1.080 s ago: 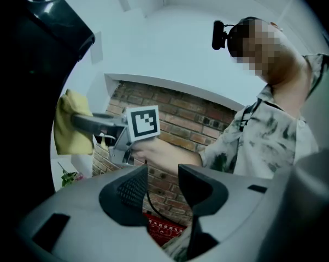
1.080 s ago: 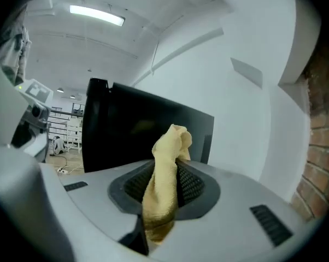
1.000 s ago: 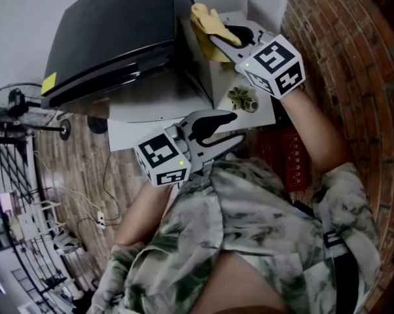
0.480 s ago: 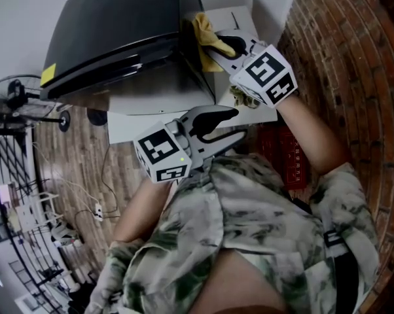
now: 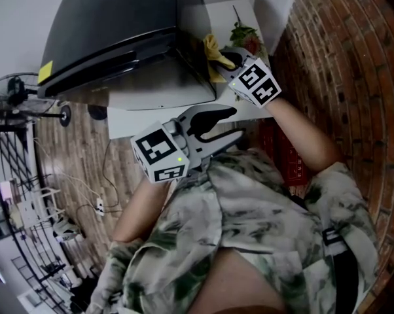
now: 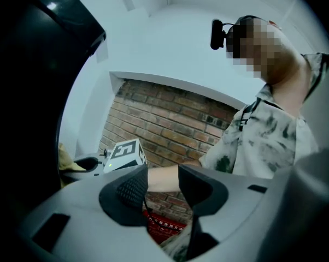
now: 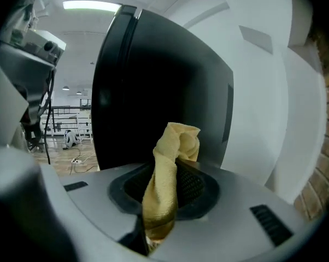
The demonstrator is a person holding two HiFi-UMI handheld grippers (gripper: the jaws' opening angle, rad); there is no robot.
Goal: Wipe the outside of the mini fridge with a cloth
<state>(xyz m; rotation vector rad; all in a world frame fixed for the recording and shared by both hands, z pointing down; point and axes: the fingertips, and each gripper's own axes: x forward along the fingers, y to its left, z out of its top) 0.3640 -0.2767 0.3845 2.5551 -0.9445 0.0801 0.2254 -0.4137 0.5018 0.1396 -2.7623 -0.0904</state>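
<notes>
The right gripper (image 5: 224, 56) clamps the yellow cloth (image 5: 212, 48) at twelve o'clock, against the side of the black mini fridge (image 5: 112, 31). The left gripper (image 5: 235, 124) hangs centre-frame, jaws apart, holding nothing.

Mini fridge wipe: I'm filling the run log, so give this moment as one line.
right gripper: shut on yellow cloth | yellow cloth: at side of mini fridge | left gripper: open, empty, off the fridge
</notes>
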